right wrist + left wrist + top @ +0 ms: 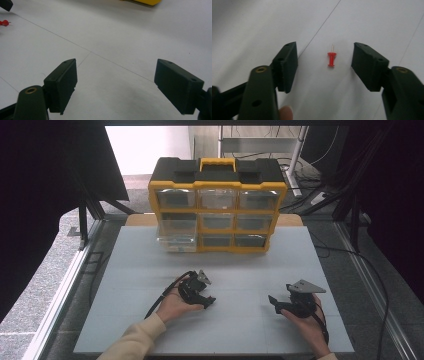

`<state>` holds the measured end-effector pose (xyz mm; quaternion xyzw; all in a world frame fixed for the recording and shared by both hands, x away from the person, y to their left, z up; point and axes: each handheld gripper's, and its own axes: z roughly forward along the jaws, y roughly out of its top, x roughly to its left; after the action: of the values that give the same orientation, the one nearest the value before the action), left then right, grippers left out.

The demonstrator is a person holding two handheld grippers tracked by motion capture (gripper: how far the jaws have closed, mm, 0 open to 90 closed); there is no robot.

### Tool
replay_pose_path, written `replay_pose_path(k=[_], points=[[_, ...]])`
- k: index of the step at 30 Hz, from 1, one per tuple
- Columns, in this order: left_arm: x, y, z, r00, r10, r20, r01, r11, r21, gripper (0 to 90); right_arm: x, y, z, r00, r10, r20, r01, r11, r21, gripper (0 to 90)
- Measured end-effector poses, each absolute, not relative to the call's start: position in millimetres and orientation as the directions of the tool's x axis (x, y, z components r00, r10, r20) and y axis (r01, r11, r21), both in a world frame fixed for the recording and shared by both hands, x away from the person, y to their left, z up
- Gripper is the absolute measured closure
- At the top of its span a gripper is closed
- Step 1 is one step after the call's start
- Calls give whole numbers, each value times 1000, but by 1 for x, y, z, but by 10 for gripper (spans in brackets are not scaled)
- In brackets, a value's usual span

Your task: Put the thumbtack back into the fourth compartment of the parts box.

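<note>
Between left gripper point(324, 65) fingers point(287, 65): red pushpin point(331, 59), untouched.

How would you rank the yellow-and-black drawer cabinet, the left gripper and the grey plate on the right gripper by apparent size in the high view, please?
1. drawer cabinet, by far the largest.
2. left gripper, open over the table.
3. grey plate on the right gripper, smallest, though the margin over the left gripper is modest.

Item count, work surface

One red push pin point(331, 59) at 6 o'clock; one yellow-and-black drawer cabinet point(218, 205) at 12 o'clock, nine drawers, one pulled out.
</note>
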<state>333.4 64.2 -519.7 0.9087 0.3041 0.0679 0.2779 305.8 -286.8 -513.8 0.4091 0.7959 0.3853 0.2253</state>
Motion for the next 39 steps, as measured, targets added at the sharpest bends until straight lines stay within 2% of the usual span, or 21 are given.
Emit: replay_pose_path(k=[7,13,21,39], points=[[337,61,-521,815,577,-56,513,-673,534,552,306,-287,-514,-564,825,-44,479,369,797,188],[336,57,-520,829,558,-45,494,-692,527,618,306,-287,-514,-564,825,-44,479,370,796,188],[335,56,-519,834,549,-54,492,-696,522,814,306,-287,-514,-564,825,-44,478,370,797,188],[337,61,-520,836,542,-87,495,-676,545,823,306,-287,-514,-563,825,-44,479,369,796,187]])
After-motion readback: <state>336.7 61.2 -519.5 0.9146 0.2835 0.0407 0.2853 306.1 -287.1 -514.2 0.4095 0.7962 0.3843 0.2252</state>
